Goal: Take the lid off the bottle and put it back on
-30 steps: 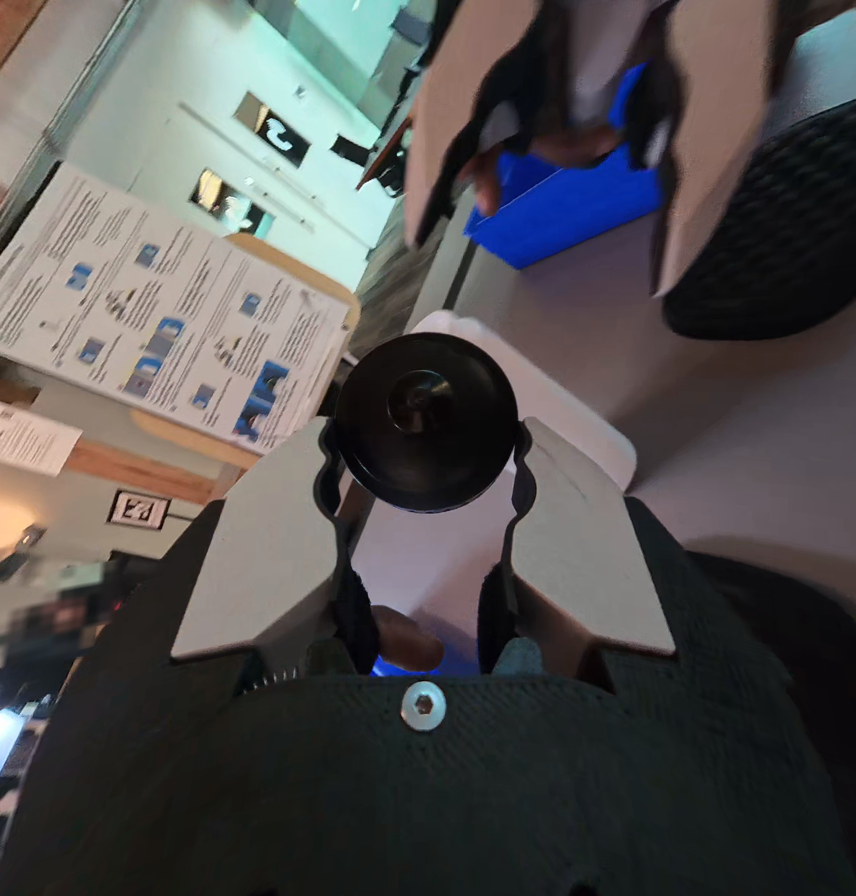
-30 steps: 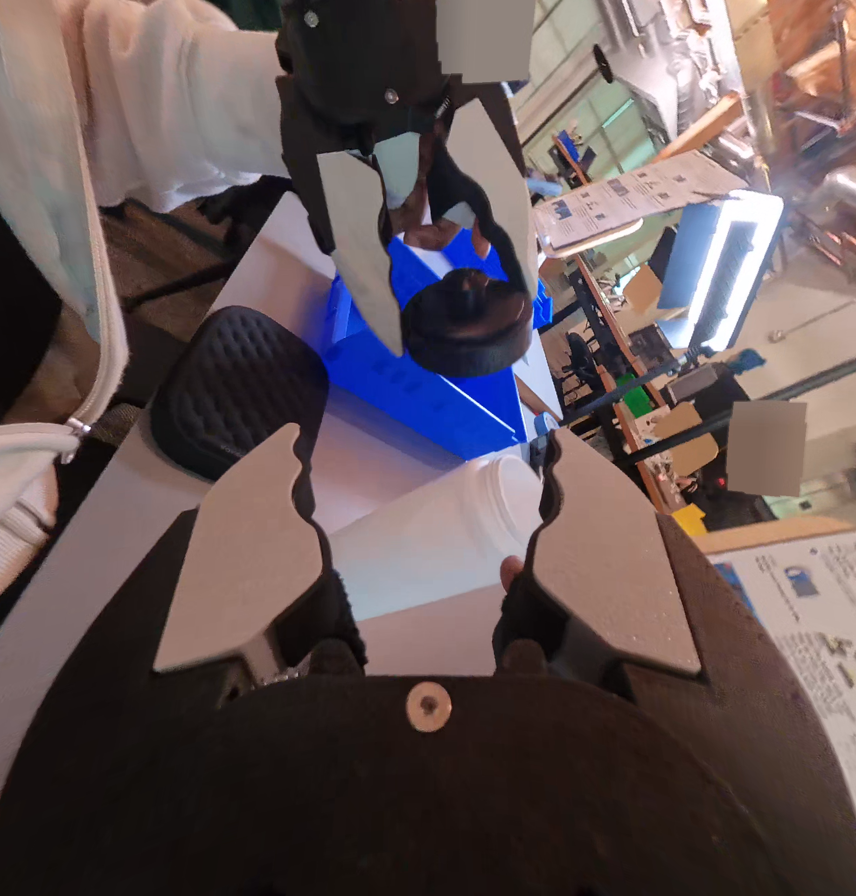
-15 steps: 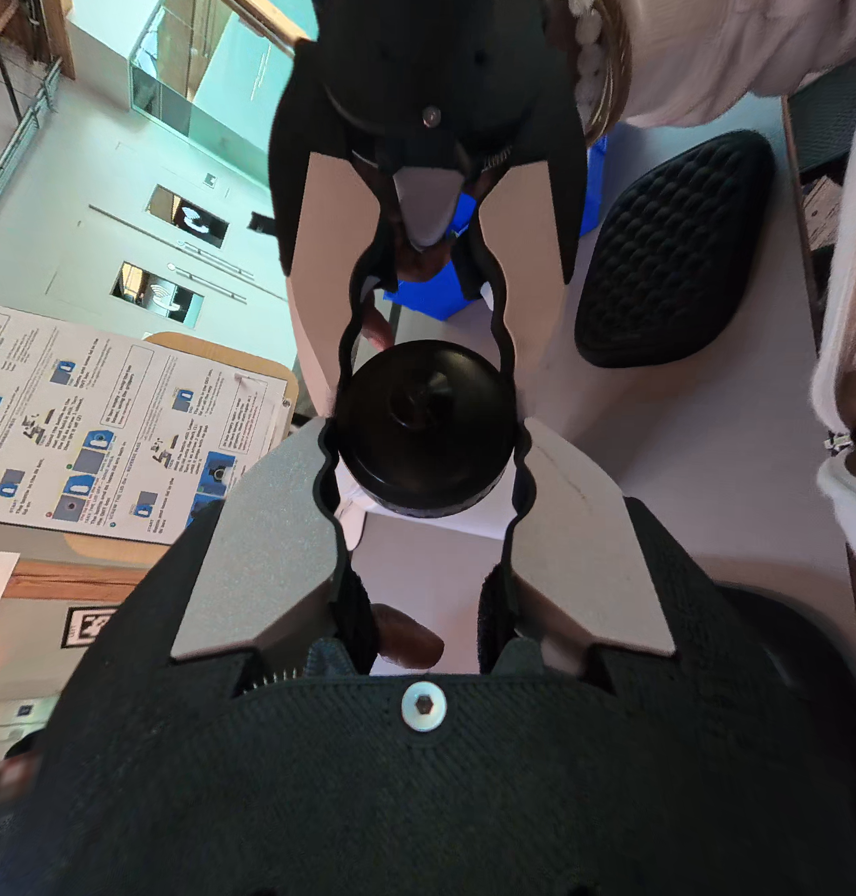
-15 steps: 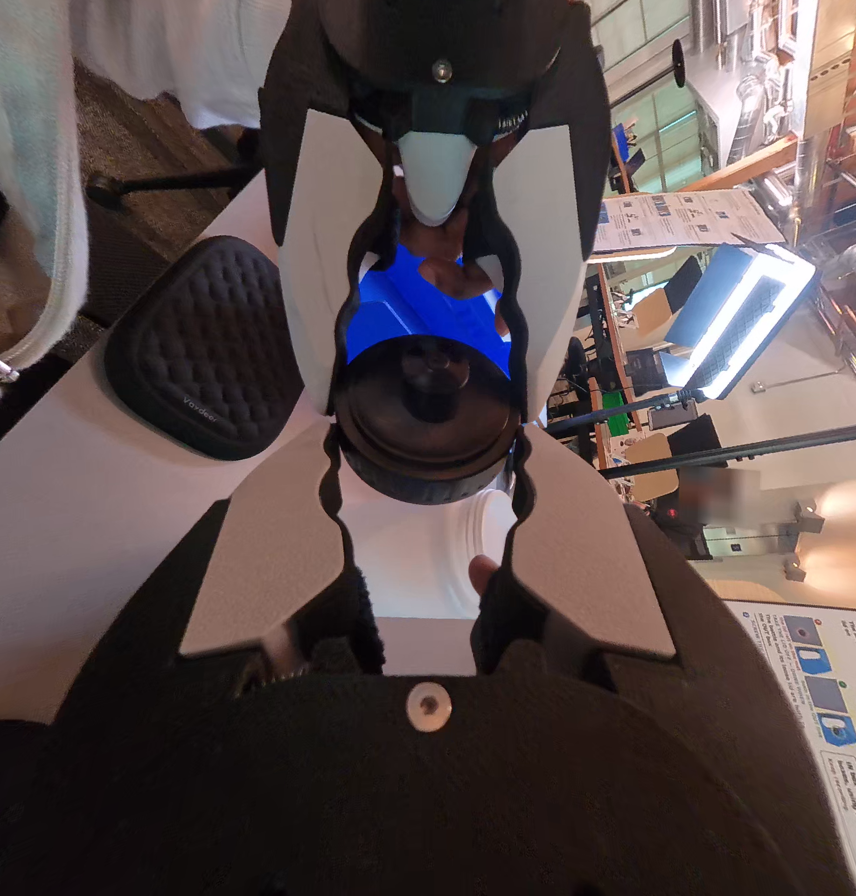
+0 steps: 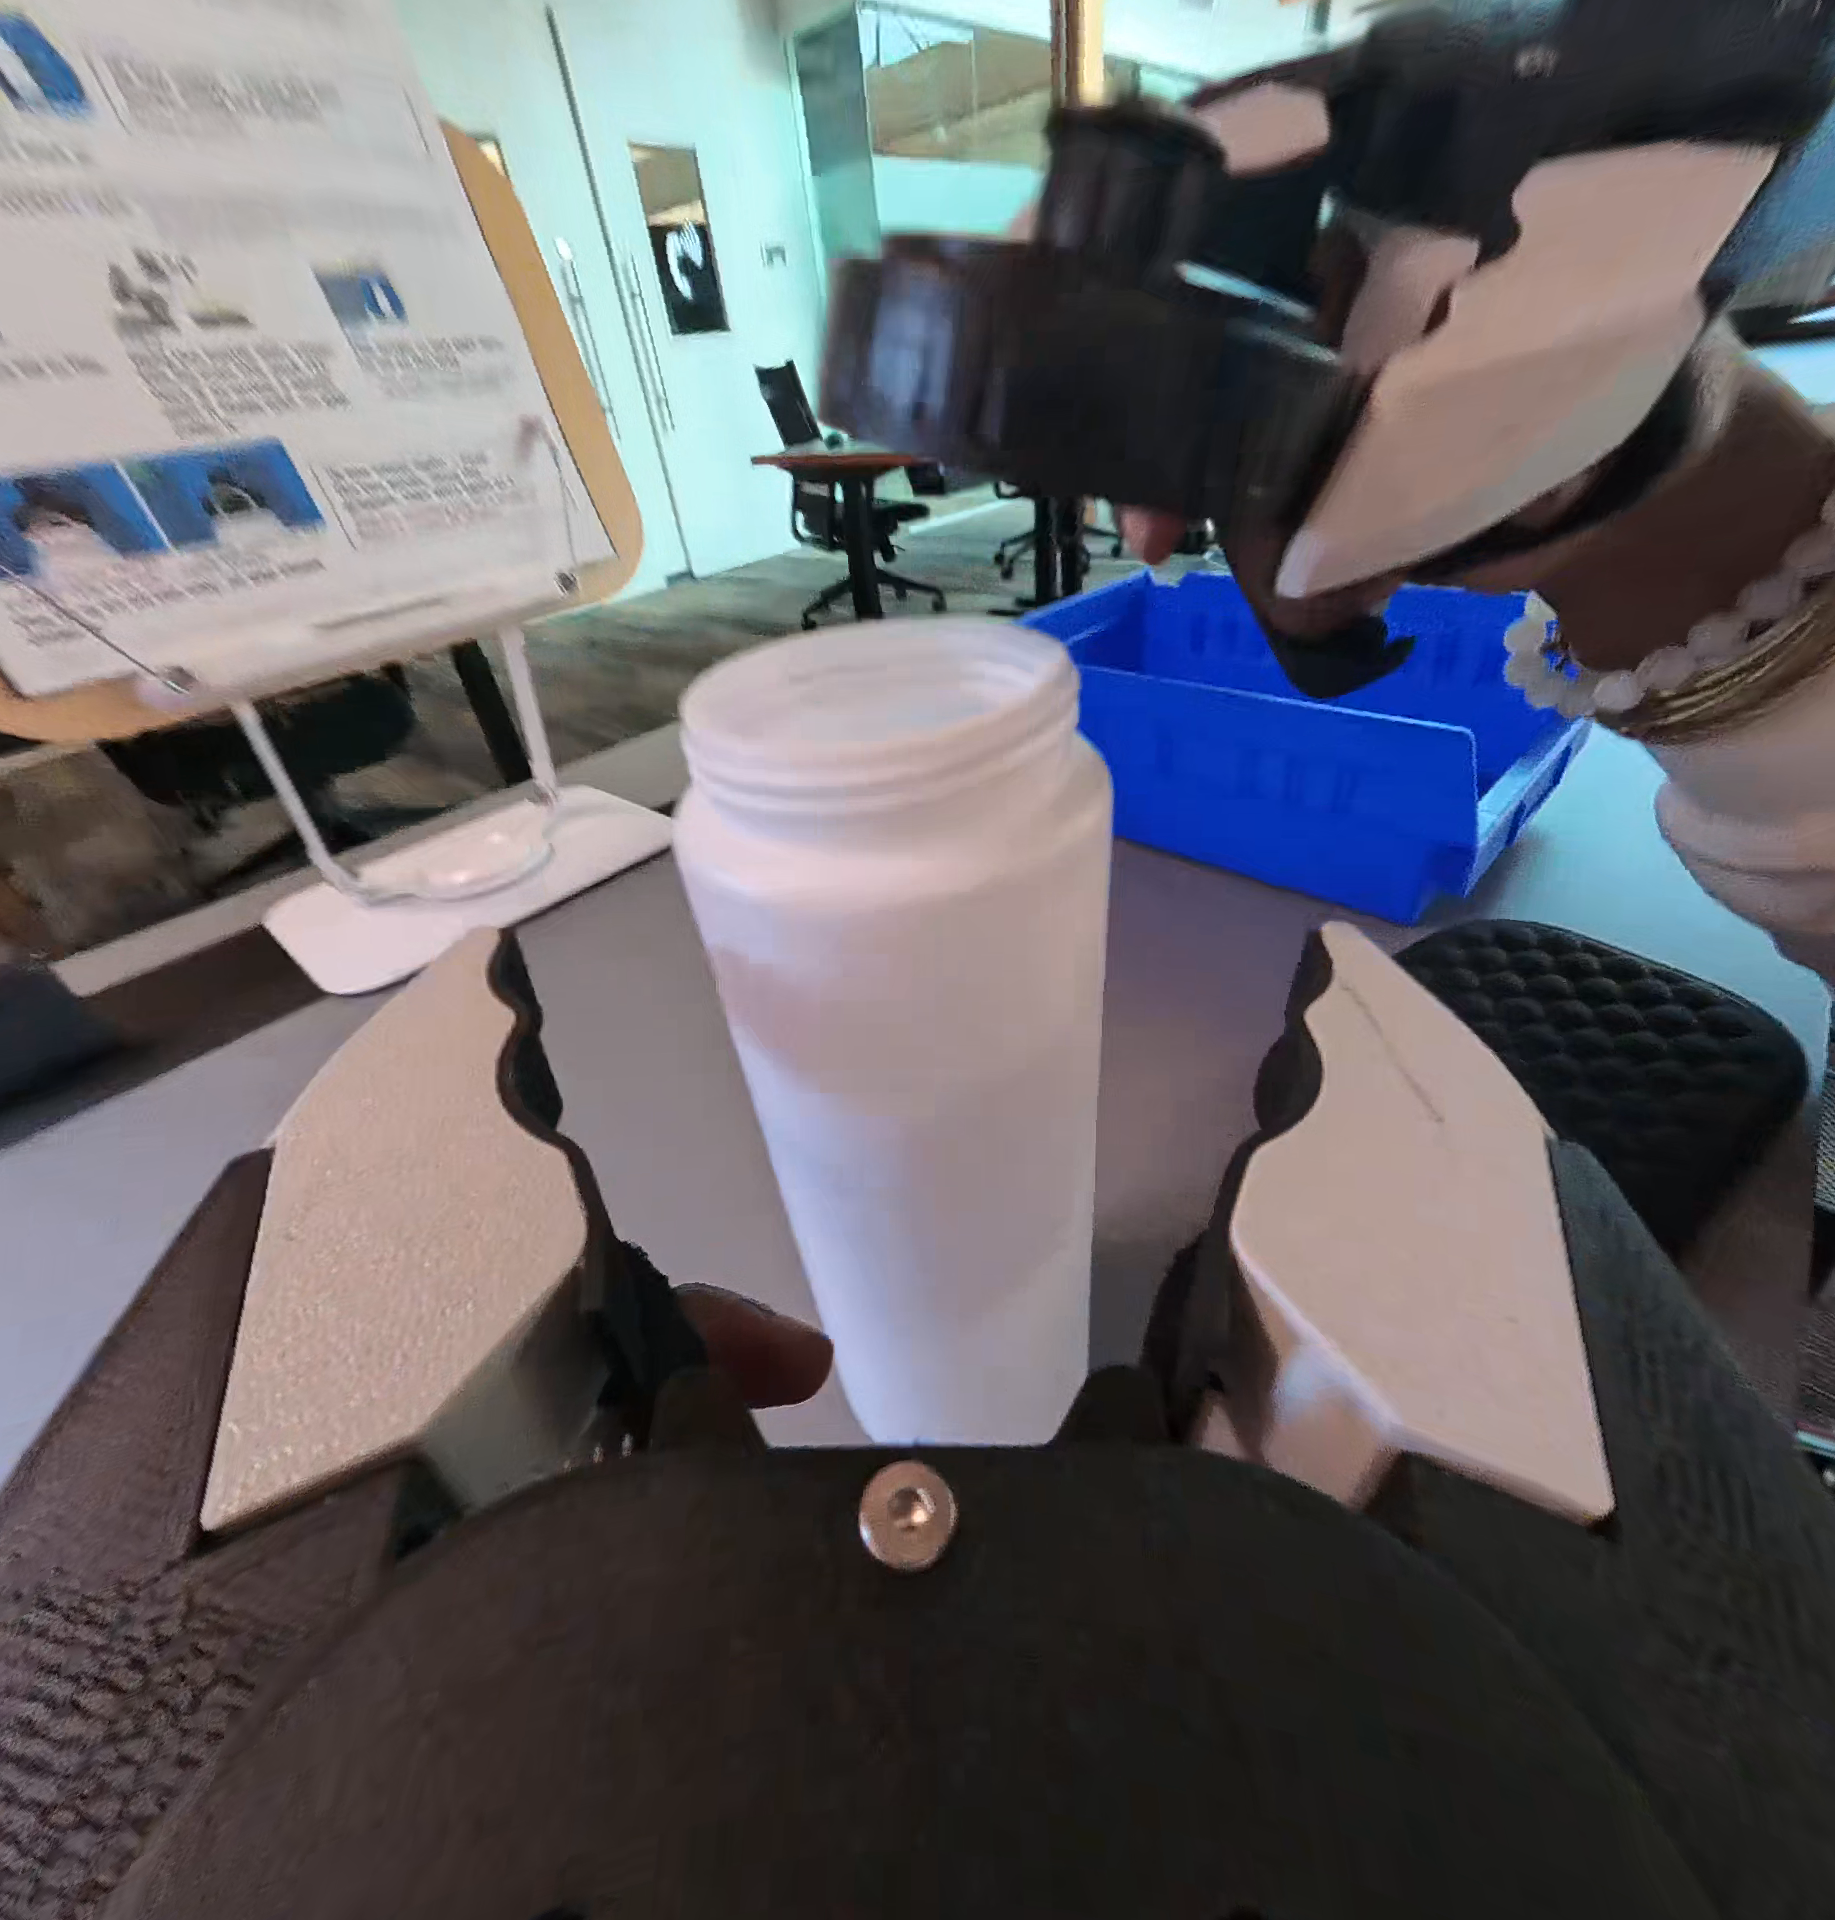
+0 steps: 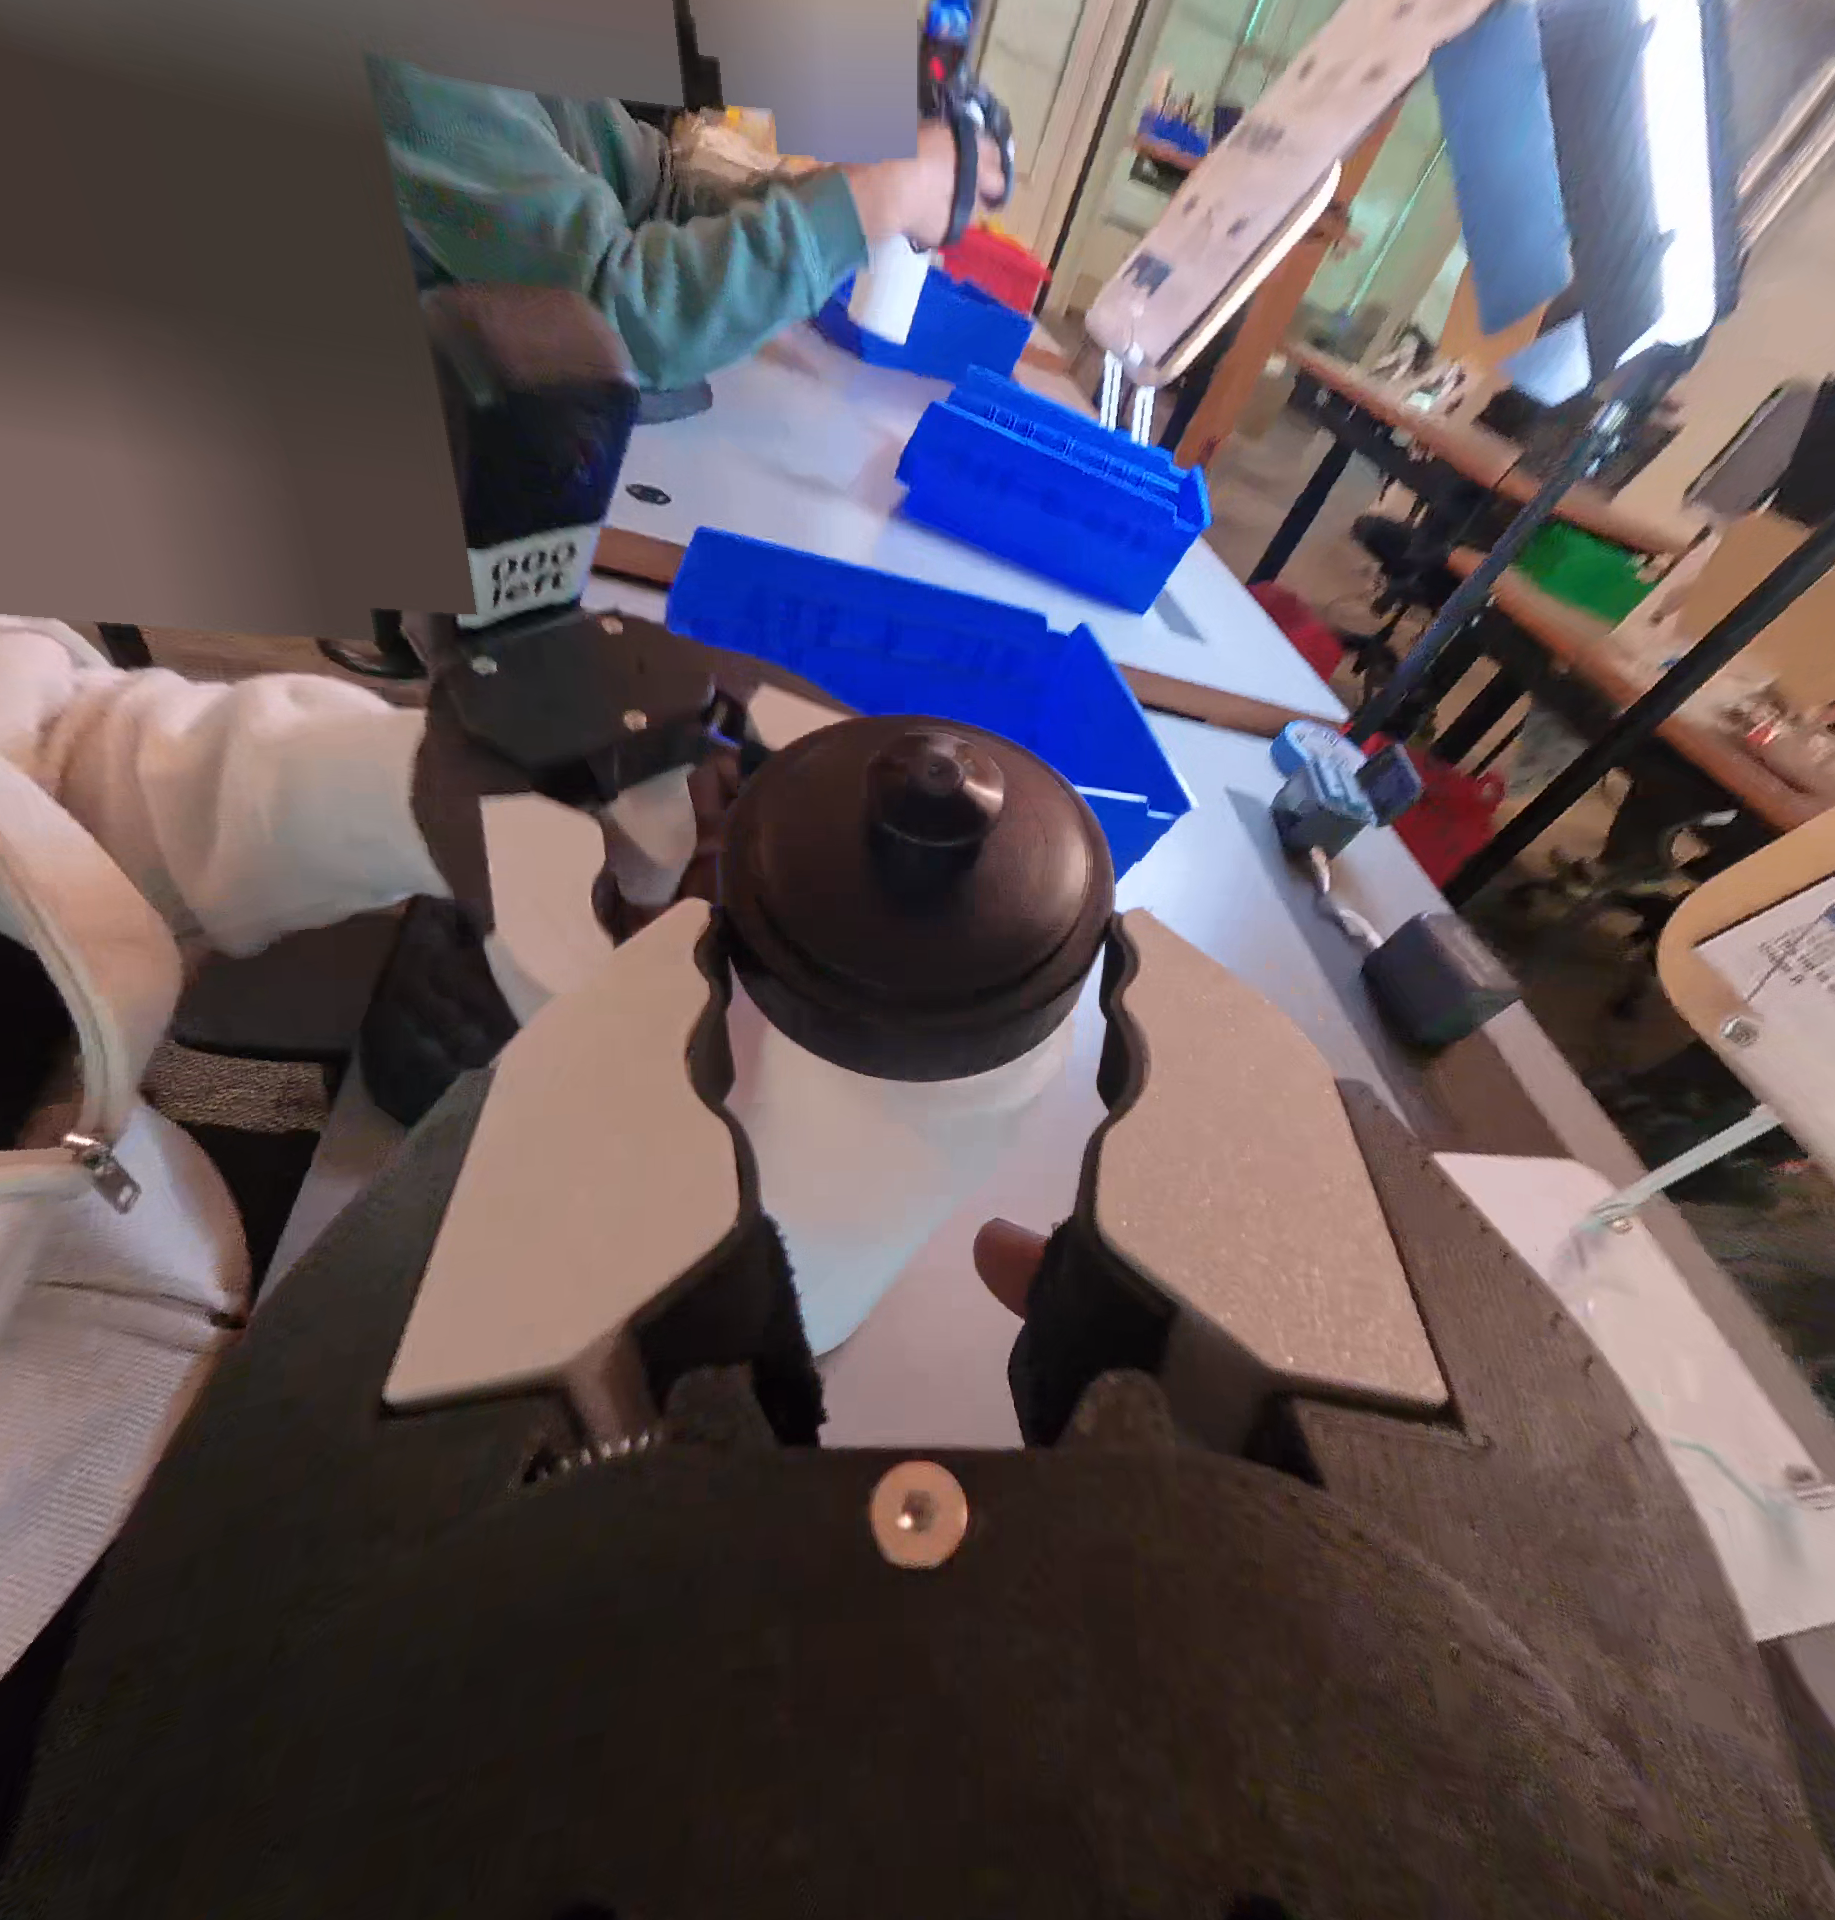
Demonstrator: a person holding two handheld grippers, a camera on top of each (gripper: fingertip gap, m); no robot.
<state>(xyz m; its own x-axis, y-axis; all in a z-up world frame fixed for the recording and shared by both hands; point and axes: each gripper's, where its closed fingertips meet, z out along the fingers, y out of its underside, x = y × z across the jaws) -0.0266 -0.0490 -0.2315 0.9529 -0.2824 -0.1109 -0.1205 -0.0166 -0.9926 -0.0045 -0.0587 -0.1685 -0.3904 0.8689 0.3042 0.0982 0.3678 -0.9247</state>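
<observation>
While L view shows bottle (image 5: 892,997) uncapped btwn wide fingers (image 5: 1412,1174); R fingers (image 6: 601,1122) grip lid (image 6: 918,894).

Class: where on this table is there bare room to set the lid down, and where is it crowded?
Bare table lies between the bottle and the stand base. Crowded on its other side: blue bin and black pad.

Bottle (image 5: 897,997) upright on table (image 5: 92,1226). Bin (image 5: 1297,774) behind-right of bottle, document stand (image 5: 445,883) behind-left, textured pad (image 5: 1599,1049) right of bottle. Lid (image 5: 1027,374) up above bottle's right, off it.
</observation>
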